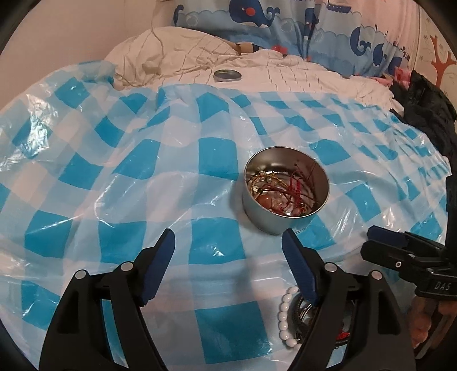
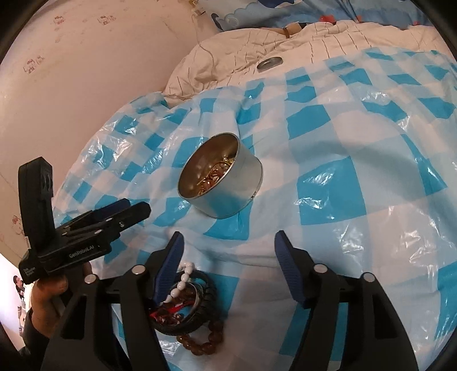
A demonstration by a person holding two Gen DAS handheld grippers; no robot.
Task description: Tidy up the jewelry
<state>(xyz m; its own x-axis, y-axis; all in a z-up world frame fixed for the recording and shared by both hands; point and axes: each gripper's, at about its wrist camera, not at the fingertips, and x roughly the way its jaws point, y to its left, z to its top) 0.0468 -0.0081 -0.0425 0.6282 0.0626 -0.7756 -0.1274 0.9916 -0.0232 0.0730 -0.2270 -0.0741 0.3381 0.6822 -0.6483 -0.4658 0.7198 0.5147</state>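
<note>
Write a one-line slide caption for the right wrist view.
Open right hand-held gripper above a pile of bracelets, facing an open round tin of jewelry on a blue-checked plastic sheet.

Both wrist views down onto tin (image 1: 285, 189)

**Blue-white check, silver tin, mixed beads**

Plastic sheet (image 1: 120, 177) on the bed: bright blue and white check, glossy. Quilt (image 1: 285, 77) behind it: cream with thin dark grid lines. Curtain (image 1: 257, 17): light blue, navy whales with red cheeks. Tin (image 1: 274, 217): plain silver, gold, pearl-white and red pieces inside. Lid (image 1: 227, 75): silver-grey. Bead bracelet (image 1: 284, 314): white. Second bracelet (image 2: 205, 346): amber-brown beads. Coiled band (image 2: 210, 288): black. Left hand-held gripper (image 1: 228, 268) and right hand-held gripper (image 2: 228, 268): black bodies, dark blue pads. Wall (image 2: 85, 71): pale pink, small reddish prints.
</note>
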